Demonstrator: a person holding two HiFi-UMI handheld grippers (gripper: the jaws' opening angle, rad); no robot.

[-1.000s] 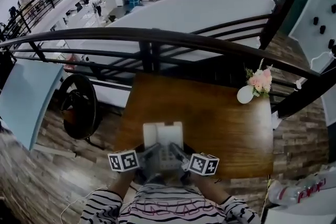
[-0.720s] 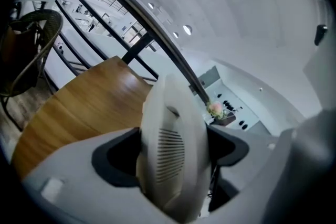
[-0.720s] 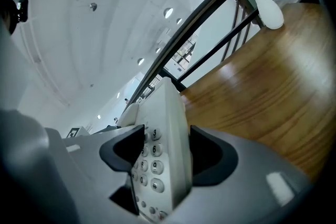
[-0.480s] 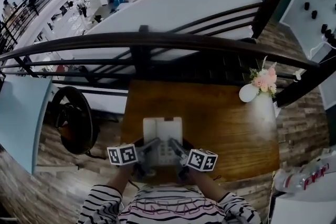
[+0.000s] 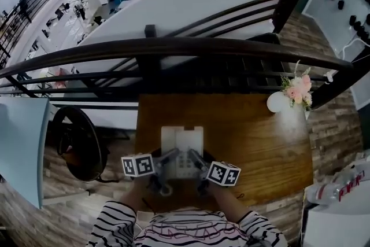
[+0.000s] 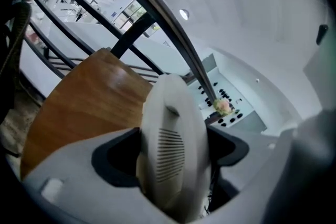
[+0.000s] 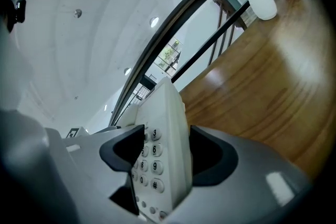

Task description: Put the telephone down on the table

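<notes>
White telephone (image 5: pixel 182 144) in grip of left hand-held gripper (image 6: pixel 170 155) (right hand-held gripper (image 7: pixel 165 155) too), over table (image 5: pixel 254 142).

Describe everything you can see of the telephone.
The telephone is a pale, plastic-looking desk set: a handset with a slotted grille on its left, a numbered keypad on its right. The left gripper and right gripper clamp its two sides over the near part of the wooden table. Whether its base touches the wood cannot be told.
</notes>
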